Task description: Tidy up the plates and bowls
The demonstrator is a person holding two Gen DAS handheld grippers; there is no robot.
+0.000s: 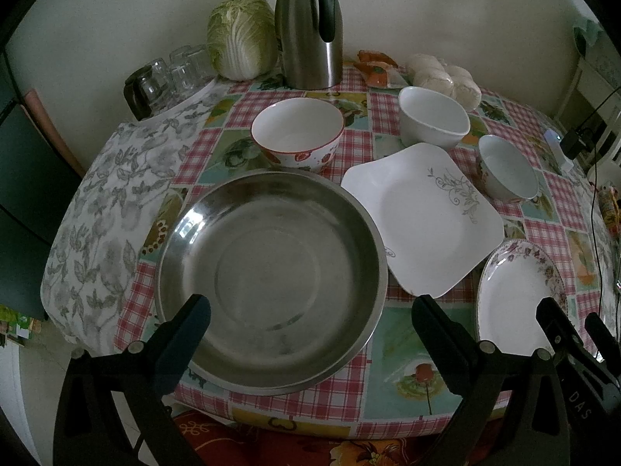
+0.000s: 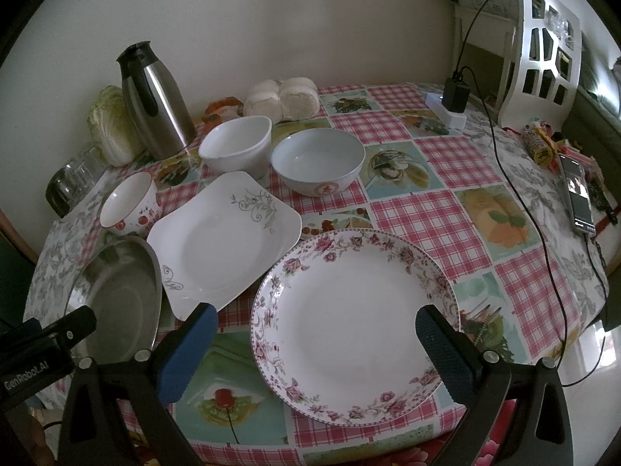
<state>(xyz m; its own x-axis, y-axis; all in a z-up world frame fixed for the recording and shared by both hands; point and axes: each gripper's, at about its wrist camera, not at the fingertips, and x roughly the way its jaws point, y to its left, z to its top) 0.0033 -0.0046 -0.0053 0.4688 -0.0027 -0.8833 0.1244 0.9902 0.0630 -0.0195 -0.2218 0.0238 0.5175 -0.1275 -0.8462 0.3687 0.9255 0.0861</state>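
While both grippers hover wide open and empty, the steel basin (image 1: 271,279) lies between the left gripper's (image 1: 310,310) fingers, the floral plate (image 2: 355,320) between the right gripper's (image 2: 316,320) — square plate (image 2: 223,235) beyond, near the bowls.

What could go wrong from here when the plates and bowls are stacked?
1. The steel basin and the floral plate lie close to the table's near edge; a push from either open gripper, left or right, might slide them off.
2. The square plate sits tightly beside the basin and the strawberry bowl; lifting it carelessly might knock them.
3. The cable crosses the table's right side and might catch.
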